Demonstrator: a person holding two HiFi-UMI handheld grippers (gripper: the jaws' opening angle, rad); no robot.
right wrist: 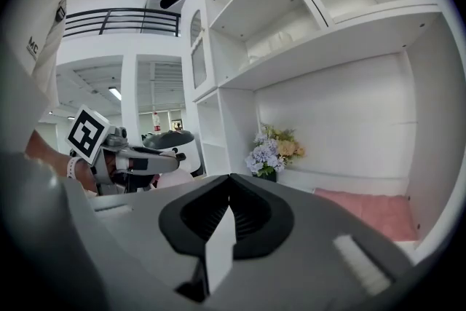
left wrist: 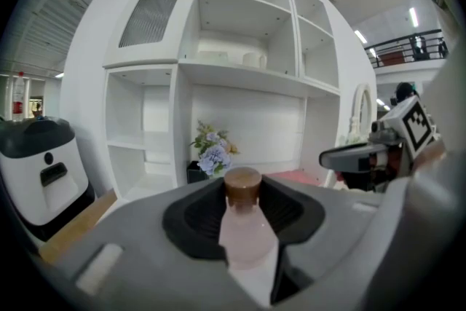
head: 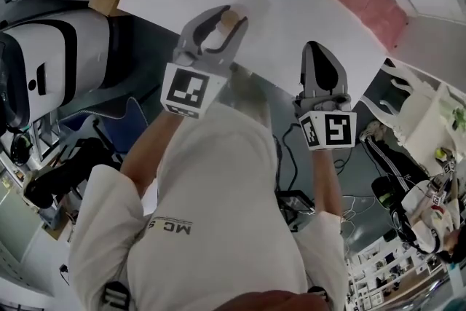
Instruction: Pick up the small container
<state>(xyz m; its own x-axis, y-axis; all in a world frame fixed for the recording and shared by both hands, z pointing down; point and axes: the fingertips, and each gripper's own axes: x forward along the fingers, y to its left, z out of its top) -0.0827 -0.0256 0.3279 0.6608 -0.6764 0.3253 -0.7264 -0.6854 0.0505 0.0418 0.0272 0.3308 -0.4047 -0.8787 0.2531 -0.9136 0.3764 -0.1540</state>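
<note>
Firmly clamped: left gripper holds the small container before the white cabinet

The left gripper's dark pads press on both sides of the small container, a pale pink bottle with a brown cap. The bottle stands upright between the jaws with its cap towards their tips. Whether anything is inside the bottle cannot be told. The right gripper has its jaws brought together with nothing between them. Both grippers point towards the cabinet's open front, the right one nearer the cabinet's right side, and the two are apart from each other.

In the cabinet's wide lower compartment, a bunch of pale blue and cream flowers sits in a dark pot towards the left. A pink mat lies on that compartment's floor to the right of the flowers. The shelf above holds a few pale things, too faint to name. A white machine with a dark band stands left of the cabinet.

The left gripper view alone shows the cap and the pads pressing on the bottle, with the right gripper out at its right edge. The right gripper view shows that gripper's closed jaws and the marker cube of the left gripper at its left. The head view looks down on both grippers over the person's white shirt, and from there the flowers cannot be seen.
</note>
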